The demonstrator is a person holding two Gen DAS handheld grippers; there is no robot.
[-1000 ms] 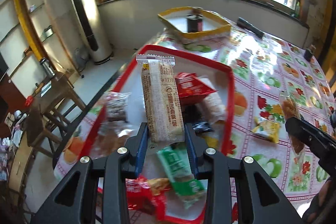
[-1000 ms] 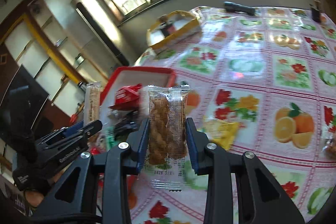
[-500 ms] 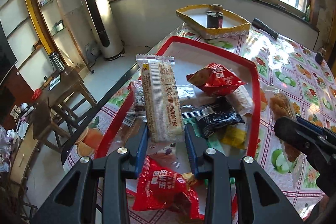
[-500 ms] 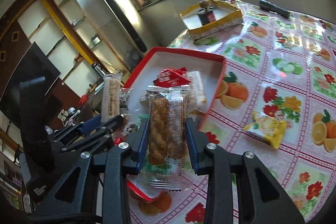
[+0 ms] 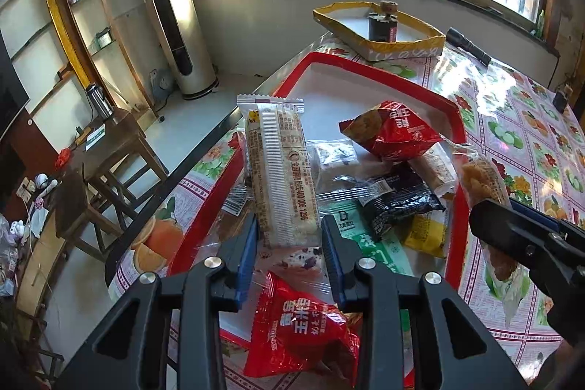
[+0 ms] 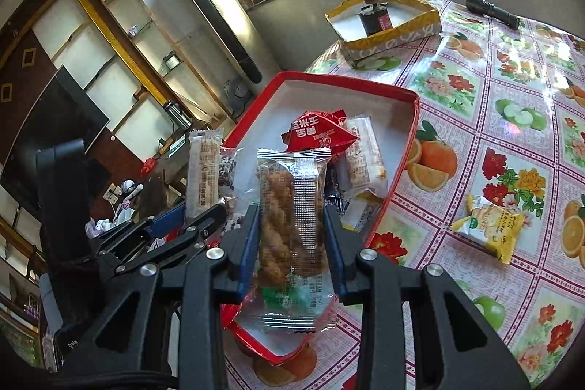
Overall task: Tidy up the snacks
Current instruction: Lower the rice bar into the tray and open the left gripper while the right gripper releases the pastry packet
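My left gripper is shut on a long beige wafer packet, held upright above the near end of the red-rimmed tray. In the right wrist view my right gripper is shut on a clear packet of twisted fried dough, hanging over the tray's near right corner. The tray holds several snack packets, among them a red bag, a black packet and a green one. A yellow cracker packet lies on the tablecloth to the right of the tray.
A yellow-rimmed box with a dark can stands beyond the tray. A black torch lies near the far table edge. The table's left edge drops to the floor, where a wooden stool and a tower fan stand.
Both grippers have moved over the tray with their packets still gripped. The tray and its snacks now sit closer and lower in both views; the last half second shows little movement.
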